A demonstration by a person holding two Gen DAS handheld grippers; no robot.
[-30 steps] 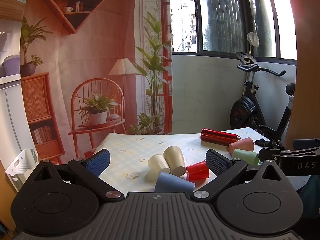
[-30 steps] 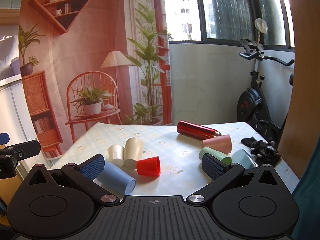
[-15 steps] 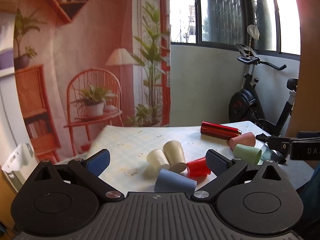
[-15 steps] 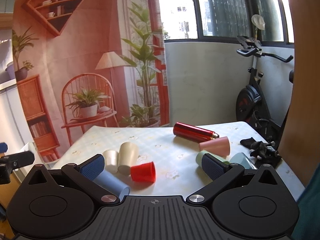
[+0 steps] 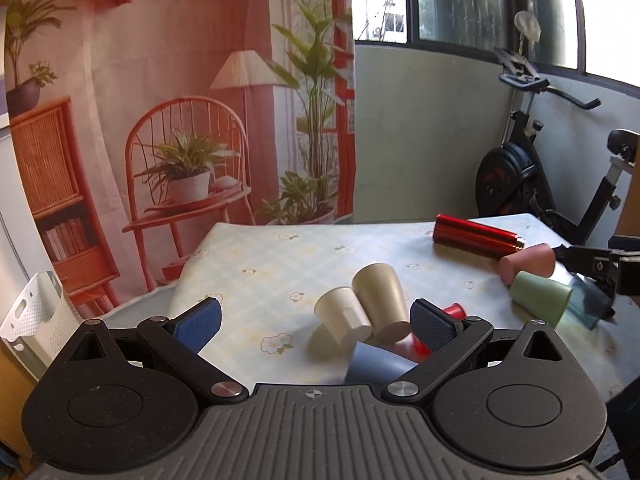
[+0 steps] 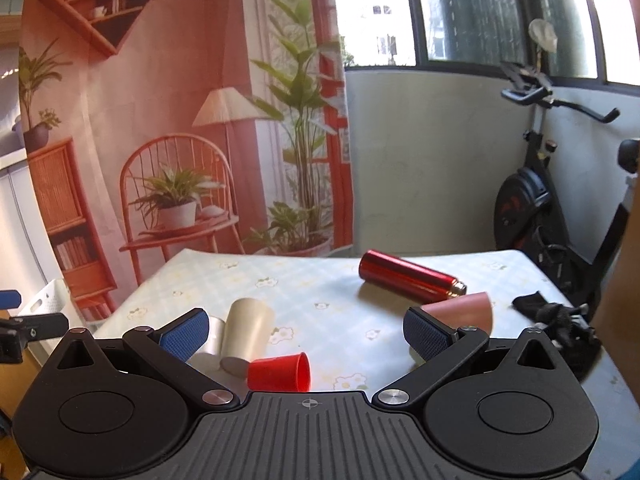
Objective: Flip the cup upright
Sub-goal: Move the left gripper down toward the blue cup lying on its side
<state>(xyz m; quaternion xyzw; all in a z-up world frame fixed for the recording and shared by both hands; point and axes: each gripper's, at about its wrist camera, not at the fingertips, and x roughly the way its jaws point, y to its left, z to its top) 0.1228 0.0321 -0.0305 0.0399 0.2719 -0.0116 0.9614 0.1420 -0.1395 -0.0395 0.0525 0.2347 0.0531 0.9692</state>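
Floral-cloth table (image 5: pixel 280 264) held toppled cups. Left gripper (image 5: pixel 316 316) and right gripper (image 6: pixel 306 330) hovered level near its front edge, jaws wide, gripping nothing.

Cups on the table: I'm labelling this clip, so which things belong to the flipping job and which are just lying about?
Job:
white cup
beige cup
red cup
blue cup
pink cup
green cup
teal cup
all on their sides; both tongs open, left, right

Lying about:
red flask
black cloth
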